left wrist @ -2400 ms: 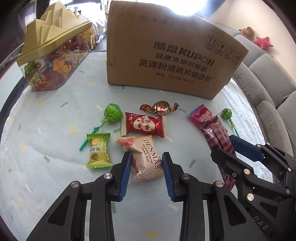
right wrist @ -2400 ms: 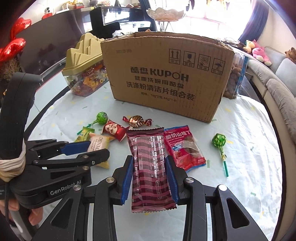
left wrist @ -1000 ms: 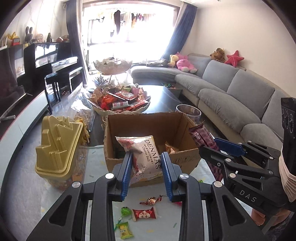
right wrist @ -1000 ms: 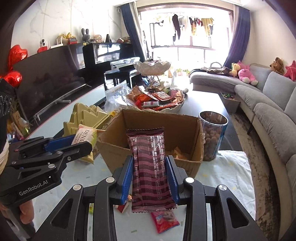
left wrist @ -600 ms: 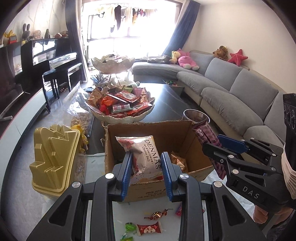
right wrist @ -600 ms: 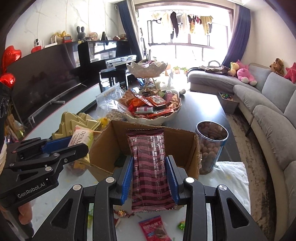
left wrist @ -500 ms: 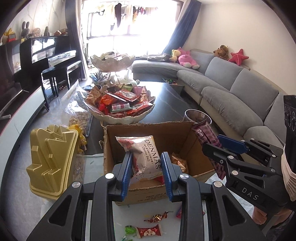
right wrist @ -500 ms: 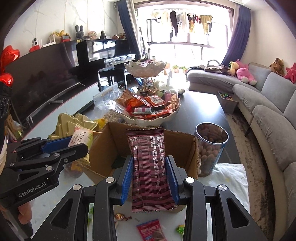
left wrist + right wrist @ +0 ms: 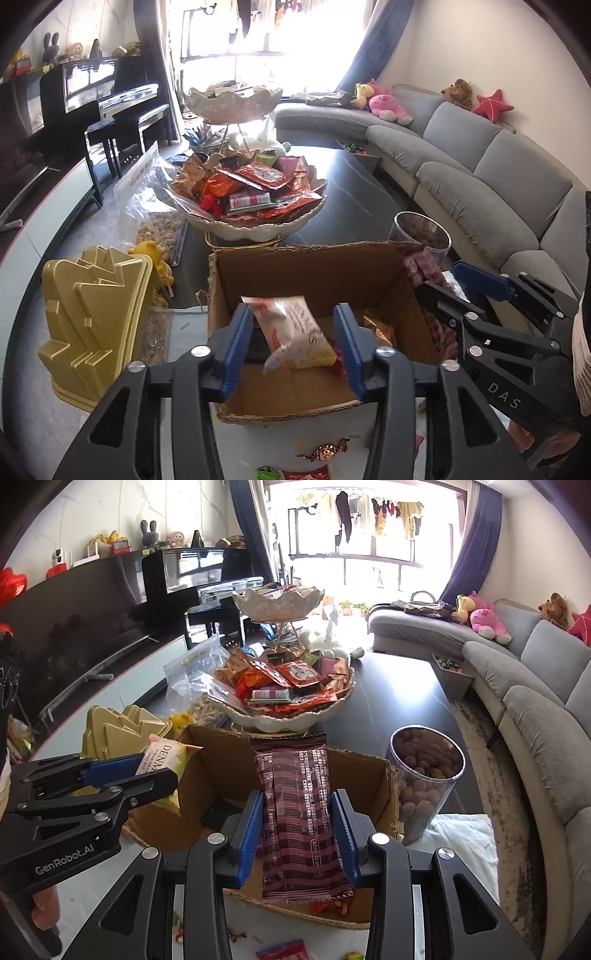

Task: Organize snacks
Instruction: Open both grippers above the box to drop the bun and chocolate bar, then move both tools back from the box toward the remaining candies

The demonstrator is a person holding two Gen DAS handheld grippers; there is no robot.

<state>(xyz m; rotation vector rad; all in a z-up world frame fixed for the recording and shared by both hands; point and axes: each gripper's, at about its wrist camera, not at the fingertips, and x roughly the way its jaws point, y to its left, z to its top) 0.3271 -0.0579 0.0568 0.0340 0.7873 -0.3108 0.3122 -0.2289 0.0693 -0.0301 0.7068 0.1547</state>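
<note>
An open cardboard box (image 9: 306,266) stands on the table and holds a few snacks. My left gripper (image 9: 291,332) is open above the box; the white DENMAS snack bag (image 9: 295,328) tilts between its blue pads, dropping free into the box. In the right wrist view the same bag (image 9: 162,768) sits beside the left gripper's fingers (image 9: 110,771). My right gripper (image 9: 297,819) is shut on a long maroon snack pack (image 9: 299,812) and holds it over the box (image 9: 221,746). That pack (image 9: 421,266) shows at the box's right wall.
A gold-lidded candy jar (image 9: 96,317) stands left of the box. A clear tub of nuts (image 9: 424,775) stands right of it. A white bowl piled with snacks (image 9: 255,199) is behind. Loose candies (image 9: 325,450) lie on the table in front.
My left gripper has opened and the DENMAS bag has slipped down and tilted into the box. Both grippers have moved forward over the box. The right gripper still holds the maroon pack.
</note>
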